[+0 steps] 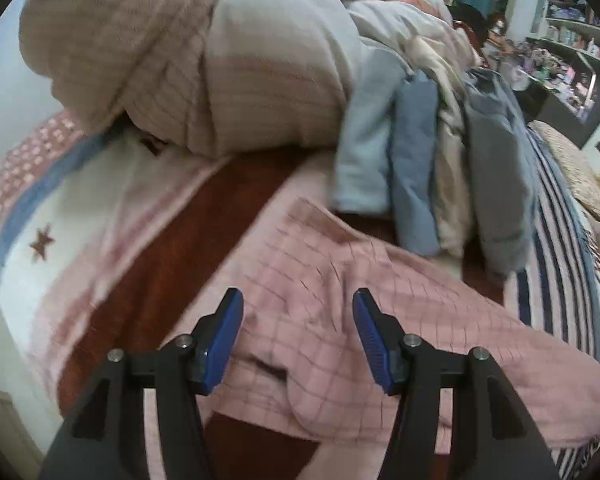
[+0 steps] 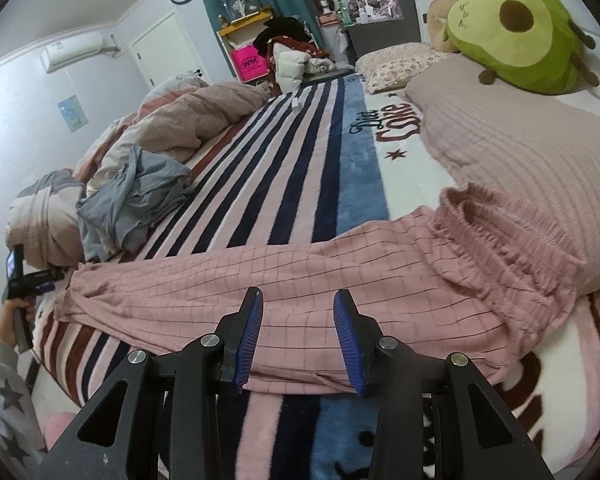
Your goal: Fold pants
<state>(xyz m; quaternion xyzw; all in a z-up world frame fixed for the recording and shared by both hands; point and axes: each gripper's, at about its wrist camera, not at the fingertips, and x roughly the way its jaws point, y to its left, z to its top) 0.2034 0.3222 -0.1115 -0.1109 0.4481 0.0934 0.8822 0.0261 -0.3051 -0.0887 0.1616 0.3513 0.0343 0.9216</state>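
Note:
Pink checked pants (image 2: 300, 280) lie flat across the striped bed blanket (image 2: 280, 168), legs together, with the gathered waistband (image 2: 512, 240) at the right and the cuffs at the left. My right gripper (image 2: 298, 300) is open and empty, just above the middle of the legs. My left gripper (image 1: 298, 300) is open and empty over the cuff end of the pants (image 1: 340, 312). The left gripper (image 2: 24, 276) also shows in the right wrist view at the far left, held in a hand beyond the cuffs.
A rolled duvet (image 1: 188, 64) and a pile of grey and blue clothes (image 1: 428, 168) lie behind the cuffs. A pink pillow (image 2: 532, 160) sits beside the waistband, with an avocado plush (image 2: 516, 32) behind it. The bed's front edge is close below both grippers.

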